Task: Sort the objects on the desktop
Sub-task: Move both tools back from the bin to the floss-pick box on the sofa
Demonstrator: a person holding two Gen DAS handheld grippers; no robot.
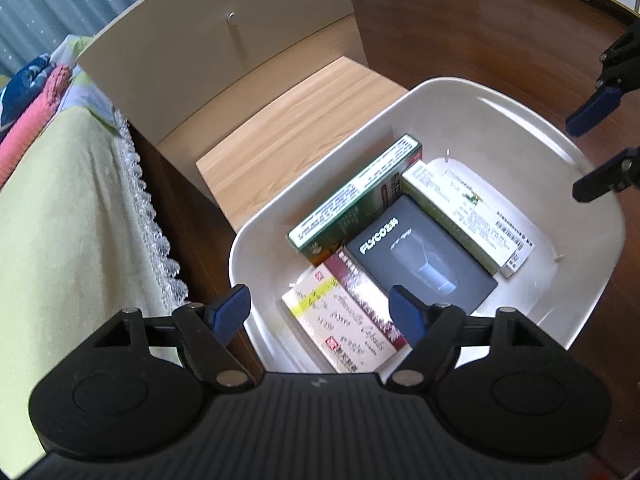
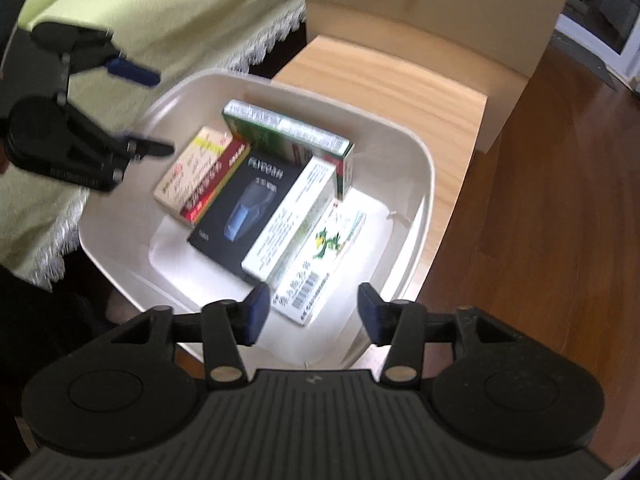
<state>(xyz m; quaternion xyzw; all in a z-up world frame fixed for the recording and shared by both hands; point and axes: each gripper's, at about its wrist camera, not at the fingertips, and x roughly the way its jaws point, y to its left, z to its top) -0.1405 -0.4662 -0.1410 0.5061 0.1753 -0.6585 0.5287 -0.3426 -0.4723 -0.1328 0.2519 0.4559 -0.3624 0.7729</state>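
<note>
In the left wrist view, the left gripper (image 1: 320, 312) hangs over the near edge of a white plastic bin (image 1: 592, 208), its blue-padded jaws spread wide with nothing between them. The bin stands on a light wooden bedside table (image 1: 288, 120) beside a bed with a green cover (image 1: 68, 200). Inside the bin lie a black Flyco shaver box (image 1: 420, 256), a green box (image 1: 352, 200) tipped up on its long edge, a beige-and-red medicine box (image 1: 344, 324) and a white box (image 1: 464, 216) along the far side. The right gripper (image 1: 588, 156) shows at the frame's right edge, parted and empty.

In the right wrist view, the right gripper (image 2: 310, 312) hovers over the bin's near rim (image 2: 430, 176), jaws apart and holding nothing. The same boxes appear, plus a flat white carton with a green figure (image 2: 324, 256) lying under the white one. The left gripper (image 2: 164, 112) hangs open above the far-left rim.

The likely risks: the green box, balanced on edge, could topple if a neighbouring box is nudged, and the bin sits near the table's edge, so a push on its rim could slide it off.
</note>
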